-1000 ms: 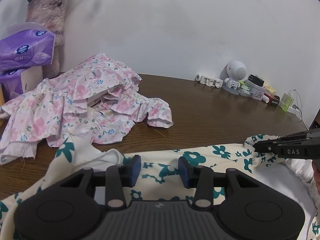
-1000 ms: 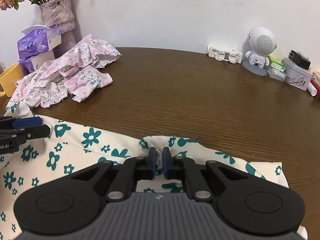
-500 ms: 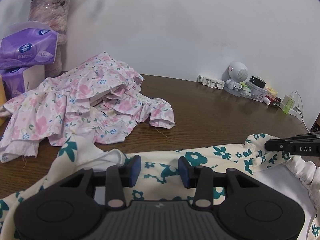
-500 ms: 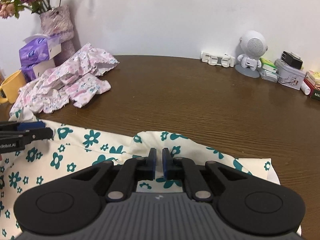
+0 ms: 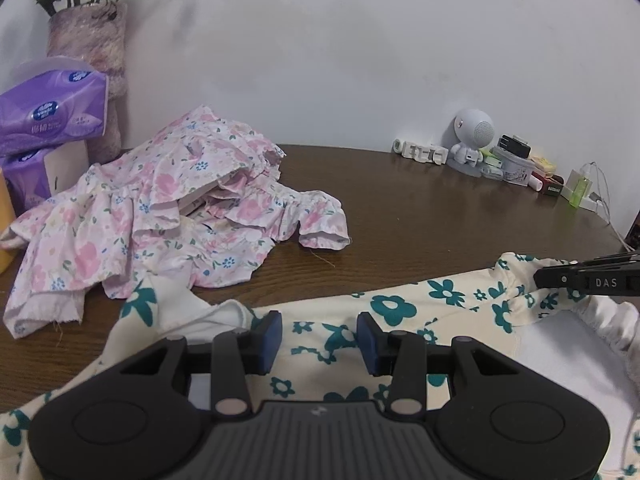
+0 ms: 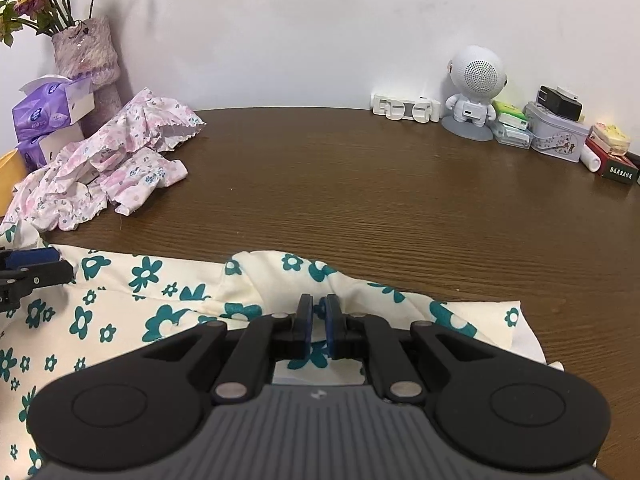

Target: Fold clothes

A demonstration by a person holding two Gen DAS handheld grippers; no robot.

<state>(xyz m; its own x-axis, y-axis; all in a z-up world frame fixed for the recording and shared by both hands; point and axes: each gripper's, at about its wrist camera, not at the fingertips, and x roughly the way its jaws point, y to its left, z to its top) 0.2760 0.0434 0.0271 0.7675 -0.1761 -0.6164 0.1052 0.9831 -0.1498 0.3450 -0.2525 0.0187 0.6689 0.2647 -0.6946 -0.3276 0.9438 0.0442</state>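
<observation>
Right gripper [image 6: 319, 320] pinched shut on the cream cloth with green flowers [image 6: 132, 304], near on the brown table [image 6: 360, 200]; left gripper [image 5: 319, 336] open over the same cloth, nothing squeezed; farther back, a crumpled pink flowery cloth [image 5: 160, 216]; then tissue packs [image 5: 48, 116] by the wall.

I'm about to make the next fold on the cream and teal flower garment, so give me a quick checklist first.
1. Right gripper pinching the cream garment: ok.
2. Left gripper gripping the cloth: not ok, jaws stand apart.
3. Table ahead bare for the fold: ok.
4. Pink floral garment apart from the cream one: cannot tell, edges meet at the left.
5. Clutter by the robot speaker out of the way: ok.
</observation>
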